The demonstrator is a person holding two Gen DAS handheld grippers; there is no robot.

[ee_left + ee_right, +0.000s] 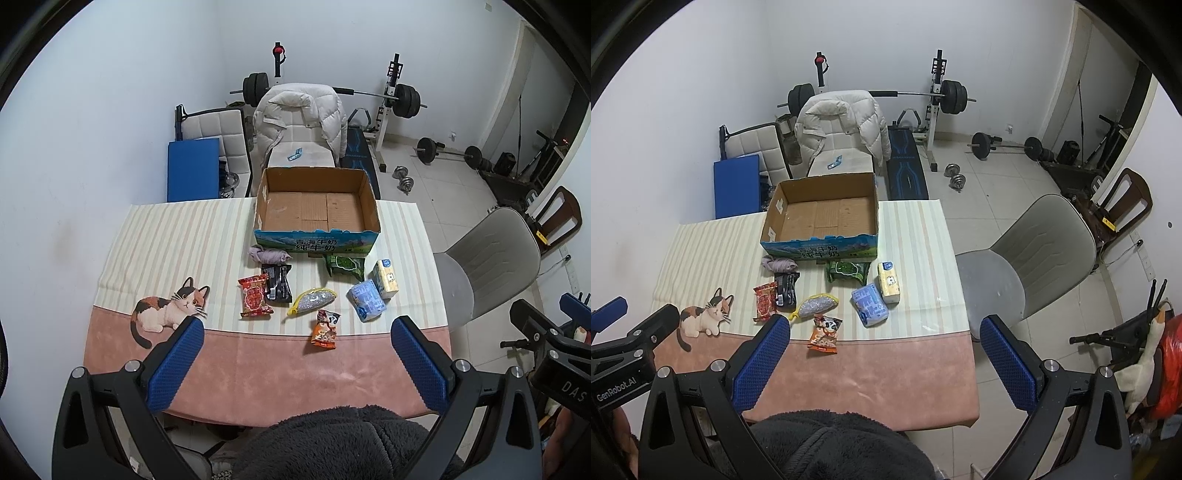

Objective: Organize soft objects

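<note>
An open cardboard box [317,236] [820,249] with nothing inside stands at the table's far side. In front of it lie several soft items: a purple cloth [268,254] [778,264], a black packet [277,283], a red snack bag [254,297] [764,301], a green pack [344,266] [847,271], a yellow tissue pack [386,278] [888,282], a blue tissue pack [366,300] [870,305], a silver-and-yellow pouch [313,300] [813,305] and an orange snack bag [324,329] [824,332]. My left gripper [297,326] and right gripper [884,325] hang open above the near table edge, holding nothing.
The table carries a striped and pink cloth [258,369] with a cat print [170,310]. A grey chair [484,266] [1027,258] stands to the right. Behind the table are a chair with a white jacket [299,118] and weight equipment [402,99]. A dark fleece garment [332,443] fills the bottom.
</note>
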